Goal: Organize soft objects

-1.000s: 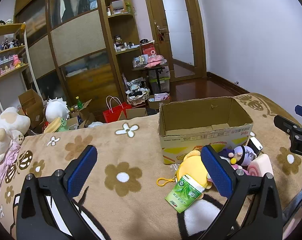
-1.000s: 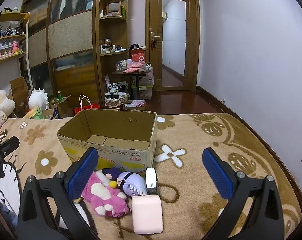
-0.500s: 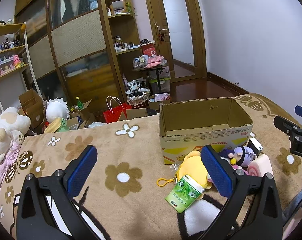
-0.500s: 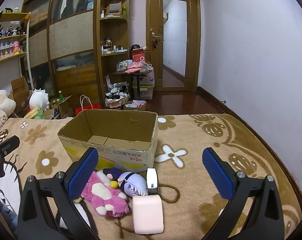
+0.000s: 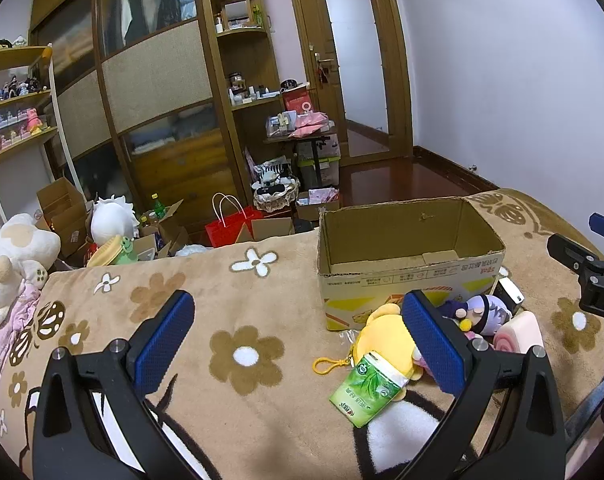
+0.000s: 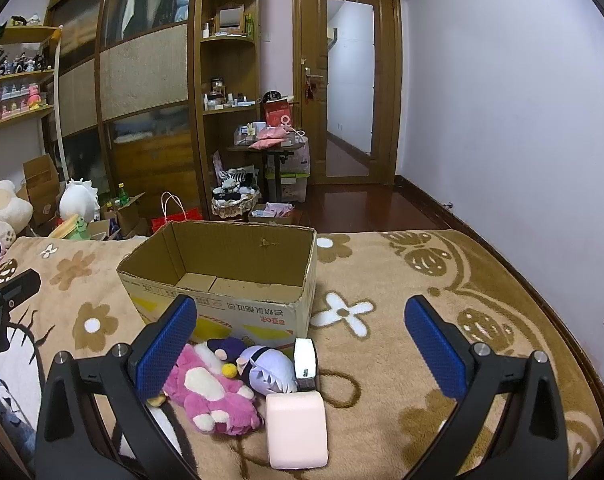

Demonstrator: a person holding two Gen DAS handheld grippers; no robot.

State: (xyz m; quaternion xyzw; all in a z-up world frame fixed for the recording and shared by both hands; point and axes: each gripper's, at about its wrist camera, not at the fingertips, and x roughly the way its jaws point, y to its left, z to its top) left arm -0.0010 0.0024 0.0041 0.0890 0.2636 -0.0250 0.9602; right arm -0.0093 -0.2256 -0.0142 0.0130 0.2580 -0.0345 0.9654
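Observation:
An open, empty cardboard box [image 5: 405, 268] [image 6: 230, 276] stands on the flower-patterned blanket. In front of it lie a yellow plush [image 5: 381, 344], a green tissue pack [image 5: 365, 390], a pink plush [image 6: 210, 396], a purple-haired doll [image 6: 268, 368] [image 5: 487, 312], a pink foam block [image 6: 298, 430] [image 5: 519, 332] and a small white-and-black device [image 6: 305, 358]. My left gripper [image 5: 298, 344] is open and empty, left of the pile. My right gripper [image 6: 298, 344] is open and empty, hovering above the pile.
The blanket [image 6: 401, 280] ends at a drop toward the wooden floor beyond the box. Large white plush toys [image 5: 10, 252] lie at the far left. Boxes, a red bag [image 5: 228, 230] and cluttered shelves stand behind the bed. A wall runs along the right.

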